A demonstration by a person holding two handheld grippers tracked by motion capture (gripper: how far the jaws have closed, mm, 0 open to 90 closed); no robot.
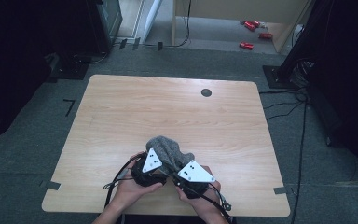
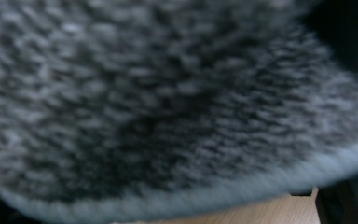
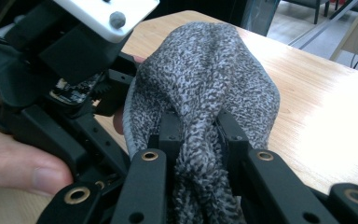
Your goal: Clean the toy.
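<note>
Grey knitted sock [image 1: 168, 150]: one item, marled grey-and-black yarn with a paler ribbed cuff. Location: near the front edge of the wooden table [image 1: 121, 116], bunched into a mound between the two grippers and lifted partly off the surface.

Right gripper [image 3: 200, 135]: clenched on a gathered fold of the sock; in the right gripper view the fabric is pinched between both black jaws and bulges above and below them.

Left gripper [image 1: 154, 164]: closed as far as it goes. The left gripper view has knit pressed right against the lens, cuff edge along the bottom, so the jaws themselves are hidden; judged to be gripping the sock's cuff side, though the exact hold cannot be confirmed.

Hands: left hand [image 1: 135, 189] and right hand [image 1: 200, 198] hold the grippers close together, almost touching.

Risks, as judged:
- Slippage: soft, stretchy knit may creep out of the right jaws if the two grippers pull apart, since only a bunched fold is caught.
- Uneven hold: one jaw pair may have both layers and the other a single layer, so the sock twists instead of opening or turning.
- Collision: the grippers work very near each other; jaws or cables could snag.
- Blocked camera: cloth over the left lens hides what that gripper does.
</note>
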